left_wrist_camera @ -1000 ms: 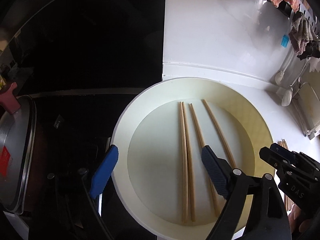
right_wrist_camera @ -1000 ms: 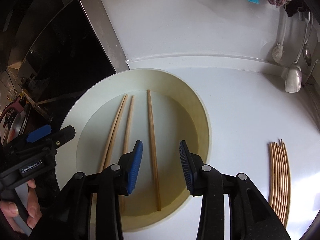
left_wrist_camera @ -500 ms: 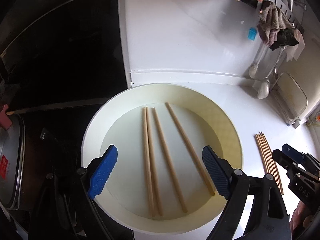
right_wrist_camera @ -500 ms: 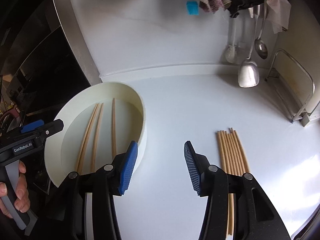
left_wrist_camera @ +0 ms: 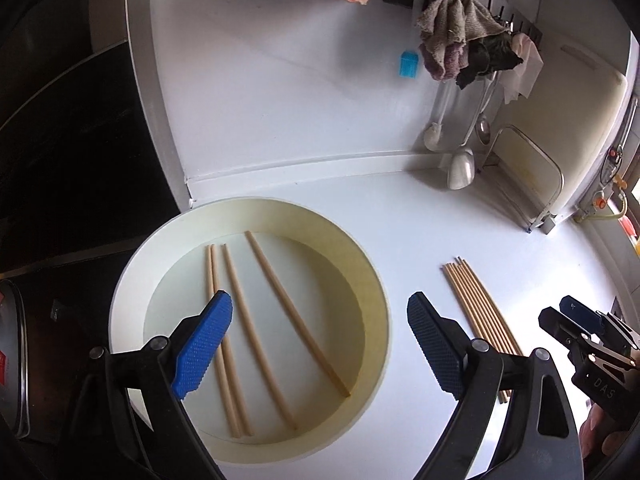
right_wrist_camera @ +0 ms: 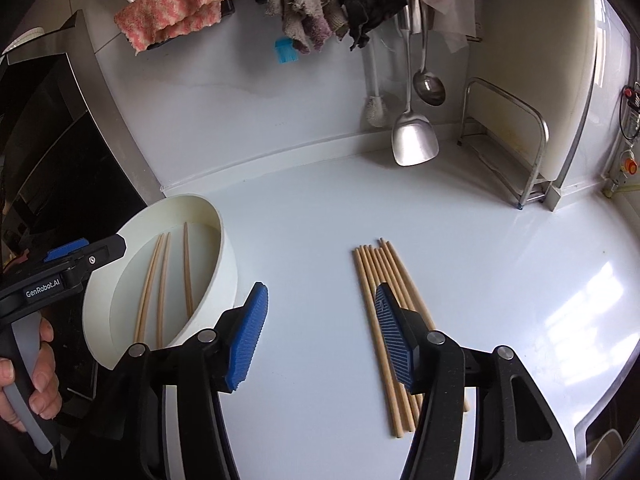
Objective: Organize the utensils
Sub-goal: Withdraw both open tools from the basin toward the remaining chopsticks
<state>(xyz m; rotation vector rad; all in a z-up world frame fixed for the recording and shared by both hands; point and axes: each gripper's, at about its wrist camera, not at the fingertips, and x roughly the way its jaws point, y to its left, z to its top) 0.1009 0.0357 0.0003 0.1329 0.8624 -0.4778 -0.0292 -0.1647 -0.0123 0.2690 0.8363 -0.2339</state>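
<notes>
A round cream basin [left_wrist_camera: 372, 264] sits on the white counter and holds several loose wooden chopsticks [left_wrist_camera: 280, 316]; it also shows in the right wrist view [right_wrist_camera: 228, 248]. A neat bundle of chopsticks [right_wrist_camera: 380, 300] lies on the counter to its right, also seen in the left wrist view [left_wrist_camera: 480, 312]. My left gripper [left_wrist_camera: 320, 344] is open and empty, above the basin's right half. My right gripper [right_wrist_camera: 320, 336] is open and empty, over bare counter between basin and bundle; its right pad [right_wrist_camera: 394, 340] overlaps the bundle in view.
A black stove [left_wrist_camera: 60, 160] and a pot lid [left_wrist_camera: 16, 360] lie left of the basin. Cloths [right_wrist_camera: 320, 8], a ladle [right_wrist_camera: 428, 84], a spatula [right_wrist_camera: 412, 140] and a brush [right_wrist_camera: 376, 108] hang on the back wall. A metal rack [right_wrist_camera: 508, 140] with a cutting board stands at the right.
Both grippers have pulled back and swung right. The right gripper moved from over the basin to the counter beside the bundle. Both stay open and empty.
</notes>
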